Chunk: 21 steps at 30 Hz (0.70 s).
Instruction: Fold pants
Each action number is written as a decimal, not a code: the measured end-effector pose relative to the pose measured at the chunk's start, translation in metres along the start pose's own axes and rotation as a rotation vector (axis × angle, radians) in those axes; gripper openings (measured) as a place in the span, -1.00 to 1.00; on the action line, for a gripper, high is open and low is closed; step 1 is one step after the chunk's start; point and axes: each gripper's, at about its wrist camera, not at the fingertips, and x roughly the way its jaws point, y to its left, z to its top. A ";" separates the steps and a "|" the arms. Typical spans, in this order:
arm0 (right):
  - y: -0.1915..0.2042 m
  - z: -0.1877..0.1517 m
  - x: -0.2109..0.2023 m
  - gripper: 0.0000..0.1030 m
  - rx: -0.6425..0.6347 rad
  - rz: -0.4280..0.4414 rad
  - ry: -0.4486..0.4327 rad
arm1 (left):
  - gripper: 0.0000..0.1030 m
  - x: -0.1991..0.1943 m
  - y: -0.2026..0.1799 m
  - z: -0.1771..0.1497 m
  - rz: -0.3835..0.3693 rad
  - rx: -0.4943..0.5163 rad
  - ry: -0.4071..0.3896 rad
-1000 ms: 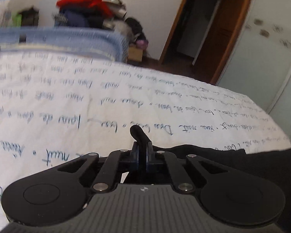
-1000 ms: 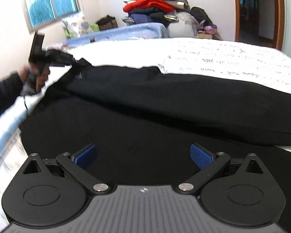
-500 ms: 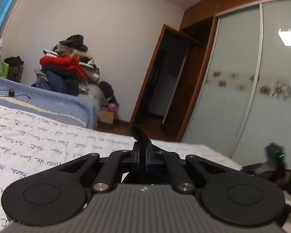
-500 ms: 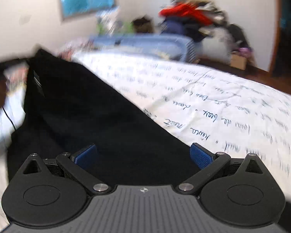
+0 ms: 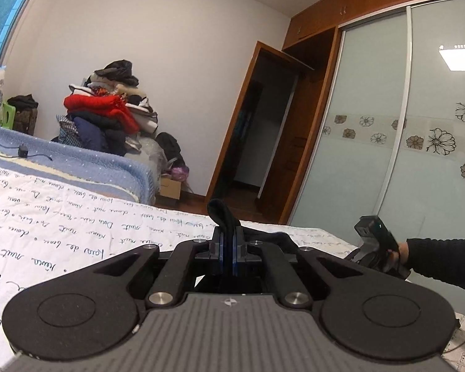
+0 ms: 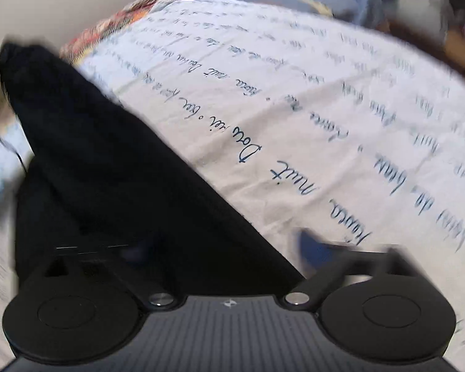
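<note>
The black pants (image 6: 114,161) run in a long band from the upper left down under my right gripper, lifted at the far end. My left gripper (image 5: 228,255) is shut on a fold of the pants (image 5: 221,217), which sticks up between its fingers, held above the bed. My right gripper (image 6: 229,248) is open; its blue right pad (image 6: 313,245) shows blurred over the sheet, and its left finger is lost against the black cloth. In the left wrist view the right gripper (image 5: 376,243) shows in a hand at the right.
The bed has a white sheet with blue handwriting print (image 6: 294,108). A blue bed (image 5: 77,164) and a pile of clothes (image 5: 108,114) stand behind. A wardrobe with sliding glass doors (image 5: 403,139) and an open doorway (image 5: 257,142) are on the right.
My left gripper has risen with the pants, tilting up off the bed. My right gripper has swung fast, stayed open and now points down along the pants' edge.
</note>
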 end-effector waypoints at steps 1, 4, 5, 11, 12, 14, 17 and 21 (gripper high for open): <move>-0.003 0.002 0.000 -0.84 0.026 0.036 0.013 | -0.89 0.001 0.000 0.000 0.000 0.000 0.006; 0.014 0.000 -0.003 -0.84 -0.030 -0.012 0.007 | -0.89 0.003 0.004 -0.003 0.016 -0.005 0.012; 0.019 -0.001 -0.004 -0.86 -0.042 -0.035 0.003 | -0.89 0.002 0.006 -0.003 0.020 -0.013 0.009; 0.082 -0.016 -0.050 -0.87 -0.150 -0.127 -0.124 | -0.89 -0.014 0.015 -0.002 0.026 -0.071 -0.001; 0.102 -0.027 -0.060 -0.87 -0.176 -0.125 -0.145 | -0.90 -0.021 0.018 -0.005 0.023 -0.094 -0.001; 0.143 -0.053 -0.071 -0.88 -0.226 -0.127 -0.154 | -0.89 -0.035 0.027 -0.020 0.029 -0.170 0.015; 0.188 -0.101 -0.052 -0.88 -0.245 -0.142 -0.115 | -0.82 -0.044 0.053 -0.061 0.080 -0.340 0.114; 0.202 -0.136 -0.006 -0.88 -0.203 -0.163 -0.031 | -0.54 -0.052 0.072 -0.095 0.129 -0.513 0.229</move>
